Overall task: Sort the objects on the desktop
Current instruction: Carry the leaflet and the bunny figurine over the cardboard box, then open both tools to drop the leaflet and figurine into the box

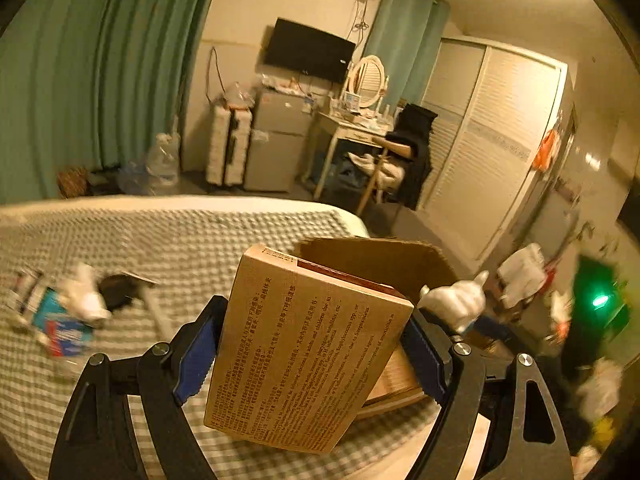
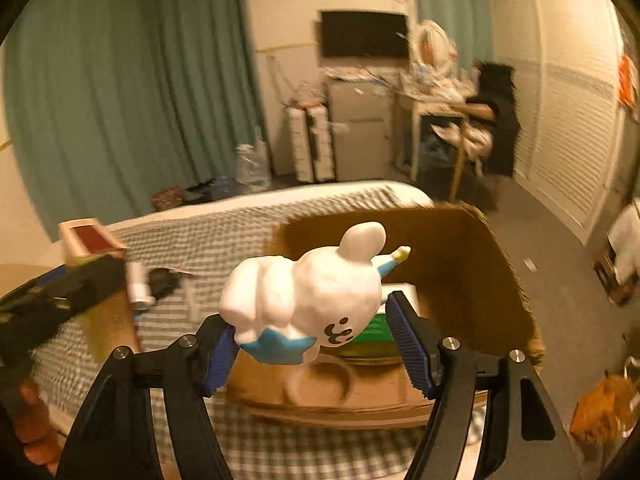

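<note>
Tongs on the left side, the left gripper (image 1: 310, 354), are clamped on a brown paper box (image 1: 304, 356) with small print on it. Its blue pads (image 1: 196, 356) press on both sides of the box, and the box tilts a bit. The box is held up over the checked bed cover (image 1: 168, 236), at the near left edge of a big open cardboard box (image 1: 376, 260).

On the right side, the right gripper (image 2: 312, 344) is clamped on a white toy animal (image 2: 308, 292) with a little black face and a blue star at its bottom. The toy lies on its side between the blue pads (image 2: 412, 344). It hangs right over the open cardboard box (image 2: 460, 248), which sits on the bed near the right edge.

Inside the cardboard box lie a green and white pack (image 2: 376, 328) and something round and brown (image 2: 320, 384) that is too blurry to name.

Far left on the bed cover lie more small things: a blue and red pack (image 1: 60, 328), a white lump (image 1: 86, 296) and a dark thing (image 1: 118, 290). They are blurry too.

Behind the bed hang green curtains (image 1: 100, 72), and a dark screen (image 1: 308, 50) is on the far wall.
</note>
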Demonstrator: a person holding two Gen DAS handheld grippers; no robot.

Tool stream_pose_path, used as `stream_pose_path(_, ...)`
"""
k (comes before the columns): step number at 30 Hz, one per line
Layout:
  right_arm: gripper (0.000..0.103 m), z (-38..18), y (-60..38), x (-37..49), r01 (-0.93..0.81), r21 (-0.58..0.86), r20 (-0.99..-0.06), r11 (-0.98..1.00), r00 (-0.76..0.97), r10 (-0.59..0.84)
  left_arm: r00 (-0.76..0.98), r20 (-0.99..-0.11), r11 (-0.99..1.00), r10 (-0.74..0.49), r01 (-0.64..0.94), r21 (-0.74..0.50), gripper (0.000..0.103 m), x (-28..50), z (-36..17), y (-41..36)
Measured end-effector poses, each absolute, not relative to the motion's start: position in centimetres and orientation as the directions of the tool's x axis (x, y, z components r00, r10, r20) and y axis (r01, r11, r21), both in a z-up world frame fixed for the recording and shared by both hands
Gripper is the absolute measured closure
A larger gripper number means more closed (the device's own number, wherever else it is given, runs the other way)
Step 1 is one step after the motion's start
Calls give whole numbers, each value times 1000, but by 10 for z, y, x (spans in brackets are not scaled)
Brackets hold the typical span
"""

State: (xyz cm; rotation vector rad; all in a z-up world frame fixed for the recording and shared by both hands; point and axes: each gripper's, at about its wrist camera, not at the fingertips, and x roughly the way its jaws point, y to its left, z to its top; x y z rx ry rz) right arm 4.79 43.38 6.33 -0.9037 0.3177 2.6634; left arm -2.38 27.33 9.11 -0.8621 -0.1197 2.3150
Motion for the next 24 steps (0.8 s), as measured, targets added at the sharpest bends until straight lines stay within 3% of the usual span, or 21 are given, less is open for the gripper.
stream_pose_path(3,34,46,466,44,-409,119,-651,-905,-720,239,-535,-551,-759,640,-553,-344,18,-36,84,295)
stream_pose_path(9,33,20,491,44,-447,113,-689,-887,-679,254,-505,-582,-752,637,-573,-326,18,-47,61,345)
stream_pose_path(12,22,12,498,44,-459,117,-696,-881,-670,257,-508,-600,-761,618,-577,-296,11,-52,54,360)
stream_pose_path(15,21,10,499,48,-470,140,-690,-871,-678,255,-506,-619,-774,601,-562,-292,3,-51,48,362)
stream_pose_path(24,21,34,479,64,-441,166,-651,-882,-721,238,-508,-608,-770,610,-563,-302,3,-47,68,322)
